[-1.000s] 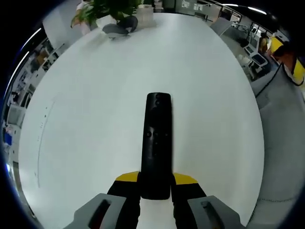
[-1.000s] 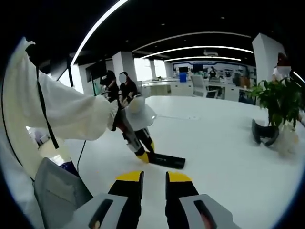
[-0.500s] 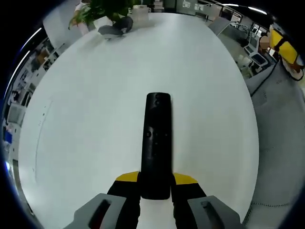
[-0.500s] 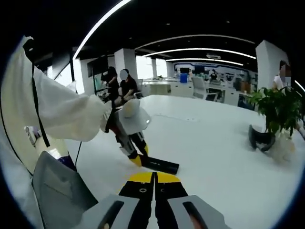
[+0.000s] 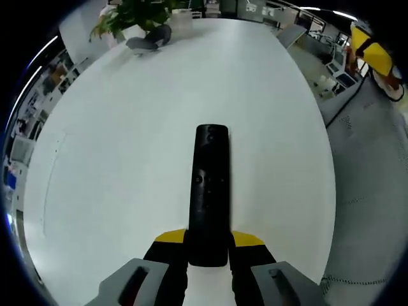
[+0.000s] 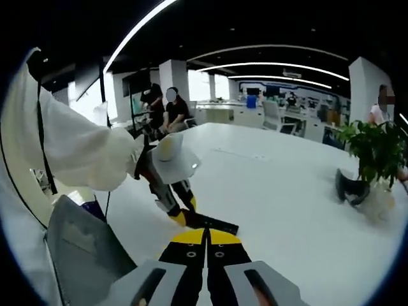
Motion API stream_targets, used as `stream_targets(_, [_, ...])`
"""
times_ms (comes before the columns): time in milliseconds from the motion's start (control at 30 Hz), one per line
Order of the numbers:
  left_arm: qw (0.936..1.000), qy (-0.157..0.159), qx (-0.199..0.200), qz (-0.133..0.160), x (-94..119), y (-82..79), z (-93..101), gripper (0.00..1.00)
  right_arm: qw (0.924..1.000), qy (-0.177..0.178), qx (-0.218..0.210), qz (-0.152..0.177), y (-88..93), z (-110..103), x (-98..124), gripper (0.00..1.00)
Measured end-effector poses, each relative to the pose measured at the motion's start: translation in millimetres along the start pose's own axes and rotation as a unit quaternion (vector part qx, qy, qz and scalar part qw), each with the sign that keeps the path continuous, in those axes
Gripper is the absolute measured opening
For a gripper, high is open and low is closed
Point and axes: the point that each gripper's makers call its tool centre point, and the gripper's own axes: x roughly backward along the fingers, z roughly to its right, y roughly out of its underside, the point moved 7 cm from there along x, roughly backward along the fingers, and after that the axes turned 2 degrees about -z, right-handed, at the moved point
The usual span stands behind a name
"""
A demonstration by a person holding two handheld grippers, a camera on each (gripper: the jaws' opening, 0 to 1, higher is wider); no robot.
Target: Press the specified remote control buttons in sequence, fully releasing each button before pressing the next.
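Remote control [image 5: 210, 191] in left gripper [image 5: 208, 245]

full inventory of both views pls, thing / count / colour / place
remote: 1, black, lying on the table, near end between the left jaws
table: 1, white, large, under everything
plant: 1, green, at the far end of the table
headset-like object: 1, dark grey, on the table beside the plant; exact type unclear
chair: 1, grey, at the near table edge in the right gripper view
people: several in the background by desks, count uncertain
sleeve: 1, white, the person's left arm
left hand-held gripper: 1, black with yellow tips, shut on the remote
right hand-held gripper: 1, black with yellow tips, shut and empty, above the table
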Motion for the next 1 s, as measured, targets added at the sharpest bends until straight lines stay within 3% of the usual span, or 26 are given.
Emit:
stream_targets(433, [1.0, 0.0, -0.001, 0.003, 1, 3.3, 25.1, 0.24, 0.9996, -0.009, -0.014, -0.024, 3.7, -2, -3, 0.0])
stream_targets(767, [0.9999, 0.0, 0.001, 0.015, 1, 6.3, 43.1, 0.24, 0.9976, 0.002, -0.04, -0.057, 8.6, 9, -7, 0.0])
stream_targets(1000, [0.9999, 0.002, -0.006, 0.012, 1, 6.4, 54.9, 0.24, 0.9955, -0.007, -0.036, -0.087, 11.3, 12, -10, 0.0])
